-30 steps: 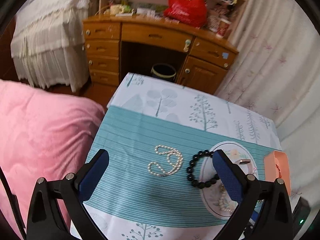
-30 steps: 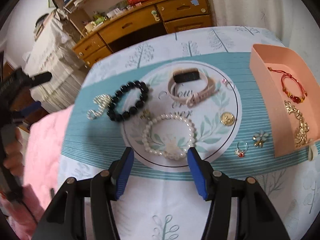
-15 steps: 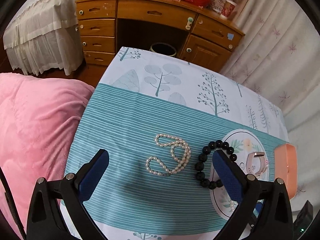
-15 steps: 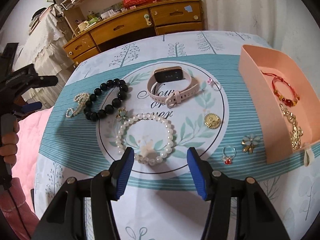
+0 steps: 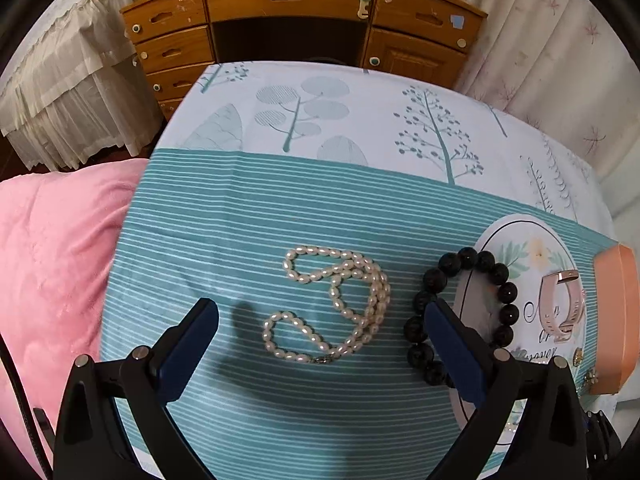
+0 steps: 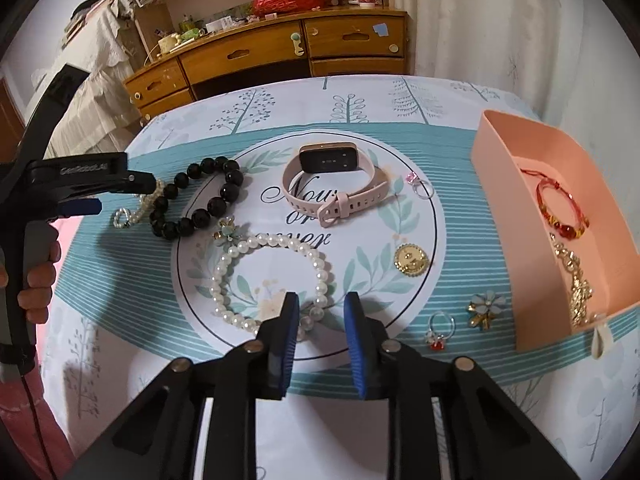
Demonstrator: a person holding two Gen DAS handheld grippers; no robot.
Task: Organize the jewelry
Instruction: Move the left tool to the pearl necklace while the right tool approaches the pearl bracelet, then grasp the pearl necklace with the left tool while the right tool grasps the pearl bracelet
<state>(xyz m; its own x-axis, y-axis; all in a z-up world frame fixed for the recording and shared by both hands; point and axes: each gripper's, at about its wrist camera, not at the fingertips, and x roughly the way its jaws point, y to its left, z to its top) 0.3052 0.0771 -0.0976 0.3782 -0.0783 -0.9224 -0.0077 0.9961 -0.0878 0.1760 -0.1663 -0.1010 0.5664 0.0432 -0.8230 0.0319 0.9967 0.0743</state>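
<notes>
A pearl necklace (image 5: pixel 340 304) lies coiled on the striped cloth, between the fingers of my open left gripper (image 5: pixel 320 316), which hovers just above it. A black bead bracelet (image 5: pixel 460 312) lies to its right. My right gripper (image 6: pixel 318 306) is open, narrower than before, with its tips at the near edge of a white pearl bracelet (image 6: pixel 272 280). A pink watch (image 6: pixel 332 184), a gold coin (image 6: pixel 411 260), rings (image 6: pixel 420 189) and a flower brooch (image 6: pixel 486 309) lie around. The pink box (image 6: pixel 504 216) at the right holds a red bracelet (image 6: pixel 560 216) and a gold chain (image 6: pixel 576 284).
A round printed mat (image 6: pixel 312 248) lies under most pieces. A wooden desk (image 5: pixel 304 20) stands beyond the table. A pink quilt (image 5: pixel 52 264) lies left of the table. The left gripper's body (image 6: pixel 60 184) shows at the left of the right wrist view.
My left gripper has moved forward and down over the pearl necklace. My right gripper has moved closer to the pearl bracelet and its fingers have narrowed.
</notes>
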